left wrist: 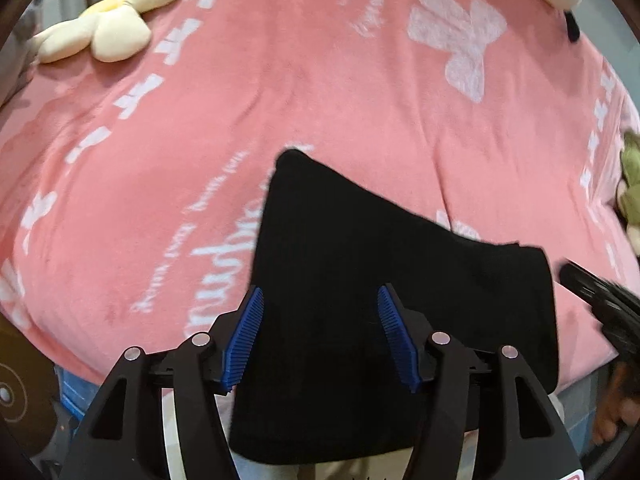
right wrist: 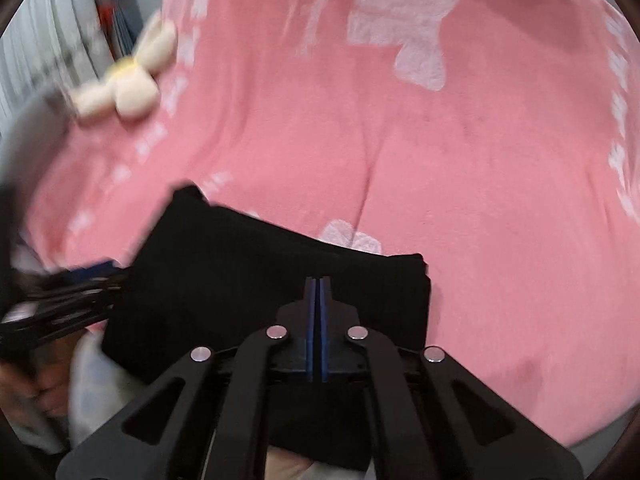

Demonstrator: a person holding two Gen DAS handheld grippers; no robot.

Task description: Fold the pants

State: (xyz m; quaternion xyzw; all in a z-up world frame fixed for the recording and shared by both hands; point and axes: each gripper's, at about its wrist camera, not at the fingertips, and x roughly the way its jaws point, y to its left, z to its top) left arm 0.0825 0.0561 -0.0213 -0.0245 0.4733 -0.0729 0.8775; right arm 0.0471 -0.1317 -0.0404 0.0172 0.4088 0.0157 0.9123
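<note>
Left wrist view: folded black fabric pants (left wrist: 360,280) on pink blanket; left gripper (left wrist: 320,336) fingers apart, right gripper (right wrist: 319,320) fingers together, apparently empty; final fold seems done, next comes smoothing

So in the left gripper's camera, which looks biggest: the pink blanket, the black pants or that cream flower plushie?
1. Pink blanket, filling most of the view.
2. Black pants, though nearness to the camera enlarges them.
3. Flower plushie, farther off, so its true size is unsure.

The left gripper (left wrist: 320,332) has its 2 blue-padded fingers (left wrist: 245,336) spread wide apart, pointing forward. The right gripper (right wrist: 319,292) has its fingers (right wrist: 311,320) pressed together, pads touching. A bare hand (left wrist: 616,412) shows at the left wrist view's right edge.
</note>
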